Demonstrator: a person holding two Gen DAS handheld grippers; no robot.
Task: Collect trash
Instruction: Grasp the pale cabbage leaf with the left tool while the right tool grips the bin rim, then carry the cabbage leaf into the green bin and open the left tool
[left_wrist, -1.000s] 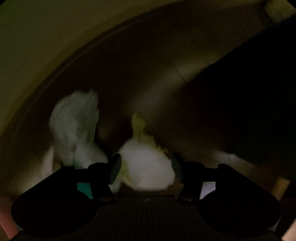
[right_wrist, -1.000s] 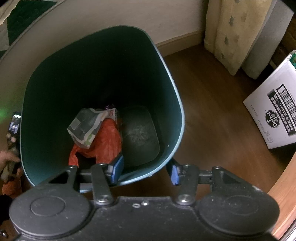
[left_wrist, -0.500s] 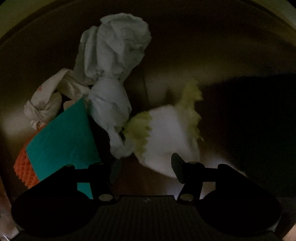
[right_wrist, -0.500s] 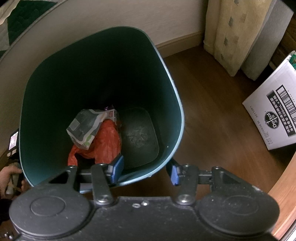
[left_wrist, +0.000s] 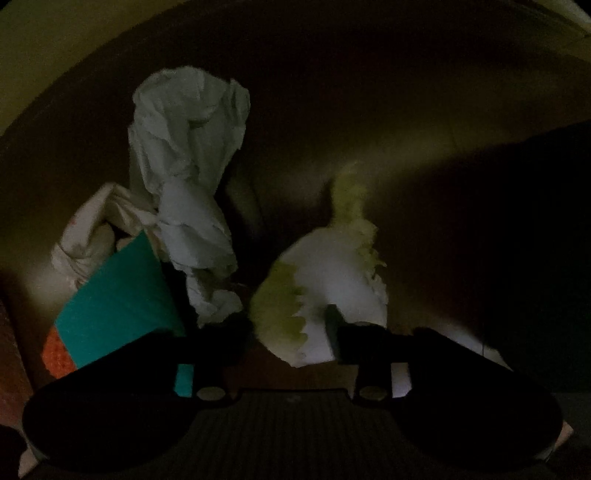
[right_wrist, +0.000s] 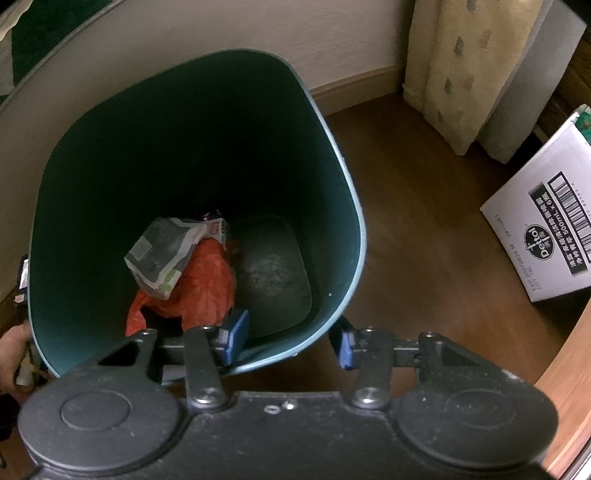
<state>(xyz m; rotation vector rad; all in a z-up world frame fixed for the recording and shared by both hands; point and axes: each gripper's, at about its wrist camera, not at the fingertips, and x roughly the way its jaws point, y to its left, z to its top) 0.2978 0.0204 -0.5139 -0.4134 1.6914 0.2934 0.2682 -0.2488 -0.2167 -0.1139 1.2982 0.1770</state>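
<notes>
In the dim left wrist view my left gripper (left_wrist: 286, 332) is open, low over a white and yellow-green crumpled scrap (left_wrist: 325, 291) that lies between its fingers. A crumpled white tissue (left_wrist: 188, 162), a knotted white wad (left_wrist: 92, 236) and a teal and orange packet (left_wrist: 114, 306) lie to the left. In the right wrist view my right gripper (right_wrist: 288, 341) is open, with the near rim of the green bin (right_wrist: 332, 206) between its fingers. The bin holds an orange bag (right_wrist: 207, 288) and a grey-white wrapper (right_wrist: 166, 251).
A white Dettol carton (right_wrist: 546, 229) stands on the wood floor at right. A patterned curtain (right_wrist: 465, 62) hangs by the wall behind the bin. A wooden edge (right_wrist: 569, 373) curves at the lower right. A hand (right_wrist: 13, 343) shows left of the bin.
The left gripper has swung from a blurred view to the trash pile and moved slightly nearer the white and green scrap. The right gripper and bin have hardly moved.
</notes>
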